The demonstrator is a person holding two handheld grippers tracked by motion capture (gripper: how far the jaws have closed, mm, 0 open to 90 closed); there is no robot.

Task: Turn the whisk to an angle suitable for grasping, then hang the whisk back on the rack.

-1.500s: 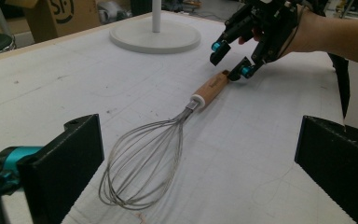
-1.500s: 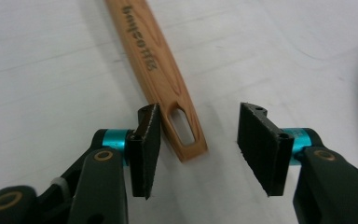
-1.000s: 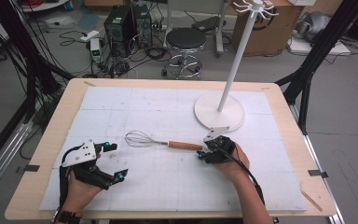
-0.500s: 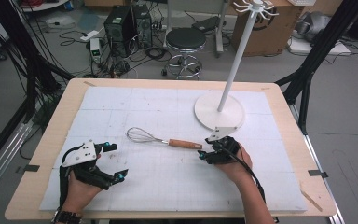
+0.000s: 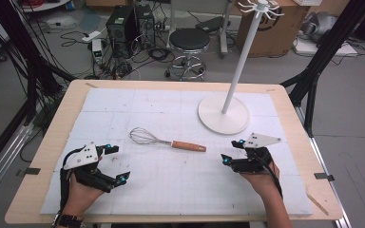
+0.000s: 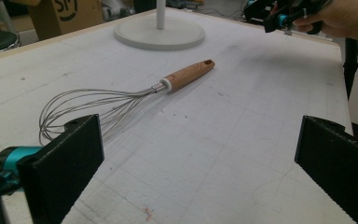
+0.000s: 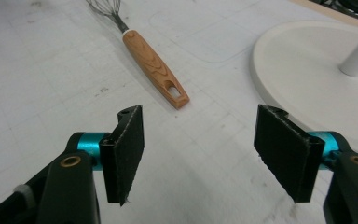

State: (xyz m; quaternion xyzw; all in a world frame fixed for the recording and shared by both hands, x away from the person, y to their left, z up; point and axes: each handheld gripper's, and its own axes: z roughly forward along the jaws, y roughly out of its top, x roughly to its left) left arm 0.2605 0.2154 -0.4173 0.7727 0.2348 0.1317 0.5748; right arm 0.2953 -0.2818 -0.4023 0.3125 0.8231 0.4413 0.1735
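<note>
A wire whisk [image 5: 147,138] with a wooden handle [image 5: 188,146] lies flat on the white mat, handle pointing right. My right gripper [image 5: 232,152] hovers to the right of the handle's end, clear of it. Its jaws have just been opening and nothing is between them. In the right gripper view the handle [image 7: 154,67] lies ahead of the open gripper [image 7: 200,149]. My left gripper [image 5: 120,163] rests open at the near left, below the wire end. From the left gripper view, the whisk [image 6: 121,100] lies beyond the wide-open gripper [image 6: 200,158].
A white hook stand rises from a round base [image 5: 223,115] at the back right of the mat, close behind the right hand. The wooden table edge [image 5: 52,137] frames the mat. A stool [image 5: 189,40], cables and boxes stand on the floor beyond.
My right gripper has drawn back from the whisk handle's end, moving right and toward the near edge, with its jaws wider. The whisk and the left gripper have stayed put.
</note>
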